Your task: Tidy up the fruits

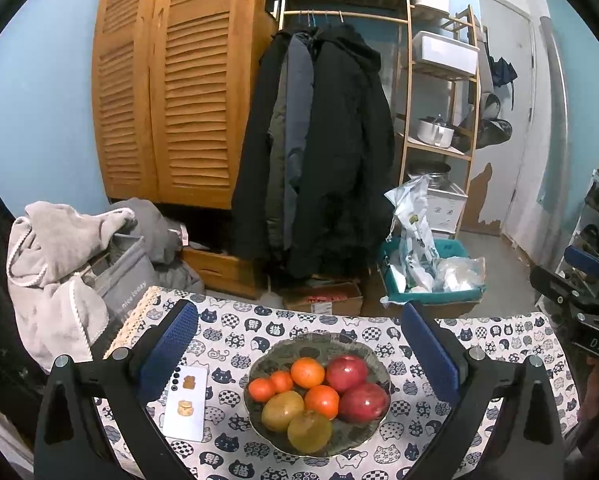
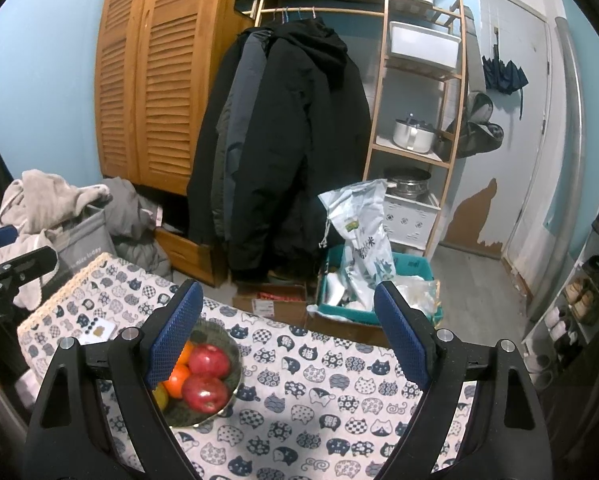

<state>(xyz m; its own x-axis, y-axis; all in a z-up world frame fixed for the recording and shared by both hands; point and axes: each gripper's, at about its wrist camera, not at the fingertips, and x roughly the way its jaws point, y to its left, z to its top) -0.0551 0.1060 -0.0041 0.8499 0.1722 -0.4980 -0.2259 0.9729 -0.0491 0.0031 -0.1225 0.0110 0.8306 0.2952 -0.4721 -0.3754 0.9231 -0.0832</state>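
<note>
- The left gripper (image 1: 299,346) hangs above the table with its blue-padded jaws spread wide and nothing between the pads; the bowl (image 1: 373,364) of fruit sits framed in the gap below it.
- In the bowl: two red apples (image 1: 346,373) on the right side, touching each other; three oranges (image 1: 307,372) and one smaller one through the middle and left; two yellow-brown fruits (image 1: 282,410) at the near edge (pears, perhaps, I cannot tell for sure).
- The bowl stands on a tablecloth (image 1: 419,420) printed with cat faces. Just beside the bowl, to its left in the left wrist view, lies a white phone (image 1: 185,404) with stickers on its back.
- The right gripper (image 2: 287,332) is likewise spread wide and empty, over bare cloth to the right of the bowl; its left finger (image 2: 171,336) hides part of the bowl's rim and fruit in that view.
- Behind the table hang dark coats (image 1: 319,152) beside a louvred wooden wardrobe (image 1: 171,92).
</note>
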